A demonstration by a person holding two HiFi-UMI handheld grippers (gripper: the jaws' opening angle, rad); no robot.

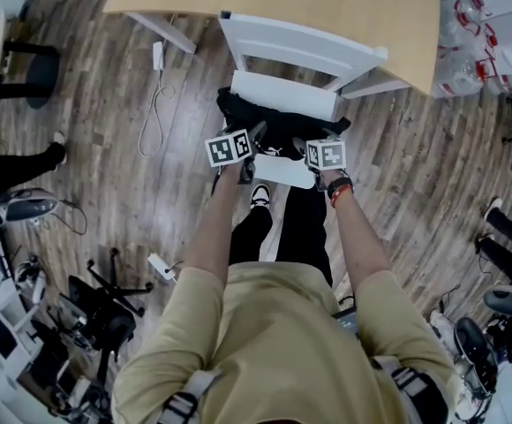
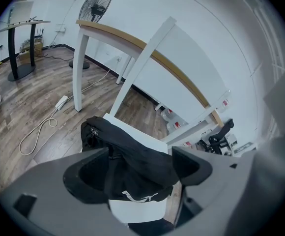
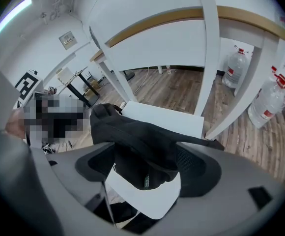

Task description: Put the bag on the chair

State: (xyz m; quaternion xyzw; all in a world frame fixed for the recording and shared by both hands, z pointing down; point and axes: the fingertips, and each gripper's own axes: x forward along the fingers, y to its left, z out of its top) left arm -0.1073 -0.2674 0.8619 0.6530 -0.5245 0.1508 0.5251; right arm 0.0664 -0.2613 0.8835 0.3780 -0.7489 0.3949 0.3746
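Black bag rests on the seat of the white chair, straddled by the wide-open left claw and right claw; fabric catching a withdrawing jaw would likely drag it off.

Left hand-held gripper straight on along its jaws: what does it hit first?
Likely the black bag, lying on the white chair between the open jaws of the left hand-held gripper; depth unclear, nothing shows nearer.

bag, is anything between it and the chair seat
Nothing visible: the bag already lies on the white chair seat, with the left claw and right claw open around it.
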